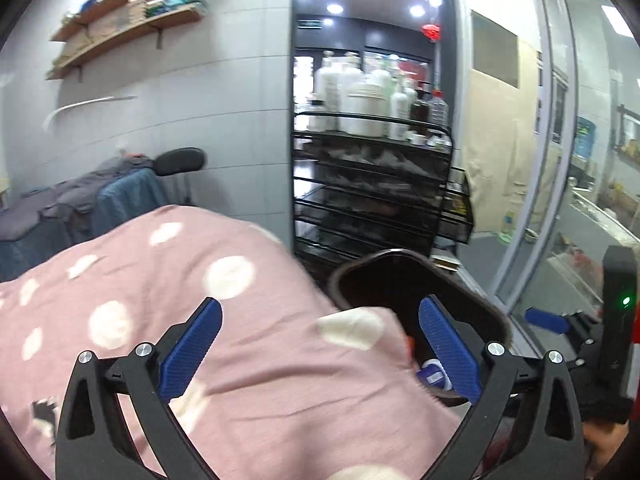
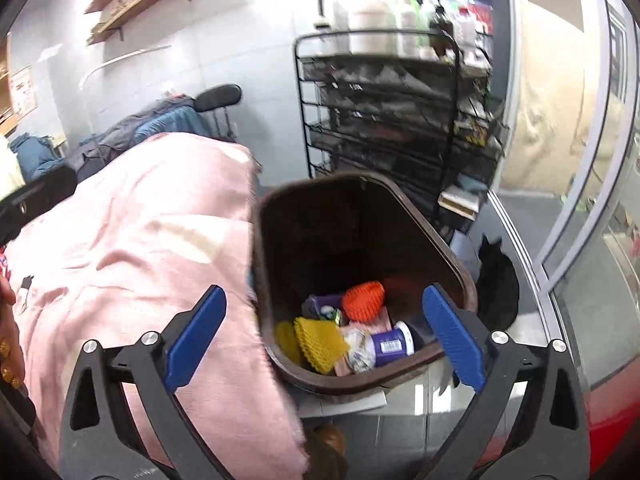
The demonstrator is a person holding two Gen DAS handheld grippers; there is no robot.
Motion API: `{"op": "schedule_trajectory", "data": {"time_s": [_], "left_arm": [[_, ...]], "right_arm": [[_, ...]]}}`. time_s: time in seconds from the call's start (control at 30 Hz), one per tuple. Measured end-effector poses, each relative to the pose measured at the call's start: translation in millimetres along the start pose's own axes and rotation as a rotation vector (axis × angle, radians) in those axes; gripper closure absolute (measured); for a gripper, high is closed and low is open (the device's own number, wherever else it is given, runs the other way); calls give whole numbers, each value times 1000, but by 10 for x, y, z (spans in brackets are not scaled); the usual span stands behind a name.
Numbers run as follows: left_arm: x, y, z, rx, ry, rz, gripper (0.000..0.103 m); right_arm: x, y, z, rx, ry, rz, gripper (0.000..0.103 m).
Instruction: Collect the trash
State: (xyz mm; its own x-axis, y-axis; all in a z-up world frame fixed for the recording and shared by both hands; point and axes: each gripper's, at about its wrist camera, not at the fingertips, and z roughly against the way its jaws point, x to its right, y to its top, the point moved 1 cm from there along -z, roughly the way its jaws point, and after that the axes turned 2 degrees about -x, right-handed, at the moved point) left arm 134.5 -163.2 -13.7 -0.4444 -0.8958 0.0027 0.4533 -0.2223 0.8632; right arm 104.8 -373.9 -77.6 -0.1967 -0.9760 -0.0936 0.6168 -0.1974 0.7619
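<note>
- Where the room is taken from its largest item downward, a pink cotton blanket with white spots is recorded first, draped over a raised surface at the left of both views.
- Behind it, a black wire shelving rack carrying white plastic bottles is noted against the wall.
- A dark brown plastic waste bin stands just beside the blanket's edge, open-topped, on the grey floor.
- The left gripper is seen released, its jaws spread wide over the blanket's edge and the bin's near rim, with nothing between them.
- The right gripper is likewise released and empty, jaws wide above the bin's mouth.
- Collected trash lies at the bin's bottom: an orange foam fruit net, a yellow foam fruit net, a white-and-blue round tub and crumpled wrappers.
- These items are judged light; the nets soft and compressible, best pinched anywhere across the mesh; the tub stiff and possibly slippery, best taken across its sides.
</note>
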Motion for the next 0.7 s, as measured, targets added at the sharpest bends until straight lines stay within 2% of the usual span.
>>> {"op": "schedule_trajectory", "data": {"time_s": [0.17,0.27,0.53,0.7], "left_arm": [[-325,-132,259,-1,112,65,5],[-483,-218,463,28,164,104,5],[-740,-449,870,87,262,167,5],[-850,-567,990,87,300,212,5]], "right_arm": [[-305,20,182,74,51,52,5],[-497,30,298,112,82,82,5],[-1003,-36,652,233,108,185,5],[-1198,-109,791,255,134,213,5]]}}
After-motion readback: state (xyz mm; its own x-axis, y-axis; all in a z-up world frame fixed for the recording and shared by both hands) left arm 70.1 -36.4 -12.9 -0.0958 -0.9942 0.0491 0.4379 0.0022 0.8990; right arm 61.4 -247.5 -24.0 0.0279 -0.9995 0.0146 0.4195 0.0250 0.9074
